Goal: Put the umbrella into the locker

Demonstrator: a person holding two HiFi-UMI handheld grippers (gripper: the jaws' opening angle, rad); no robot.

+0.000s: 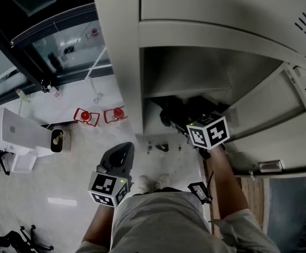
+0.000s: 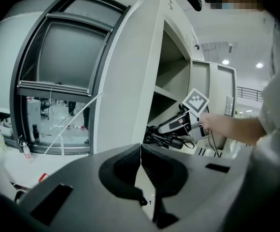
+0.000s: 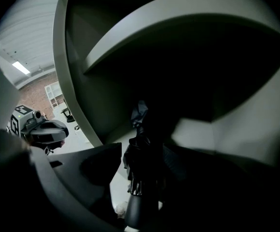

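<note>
Right gripper view showed the right gripper [image 3: 145,192] clamped on the folded black umbrella [image 3: 139,151], tip reaching inside the open locker [image 3: 77,95], presumably for laying down, while the left gripper [image 2: 141,164] hung closed, empty, outside.

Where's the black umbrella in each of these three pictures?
Head view: centre, the umbrella lies inside the open locker, just beyond the right gripper.
Left gripper view: right of centre, at the locker's mouth.
Right gripper view: lower centre, clamped between its jaws.
Shared landmark: the locker's grey side wall.
</note>
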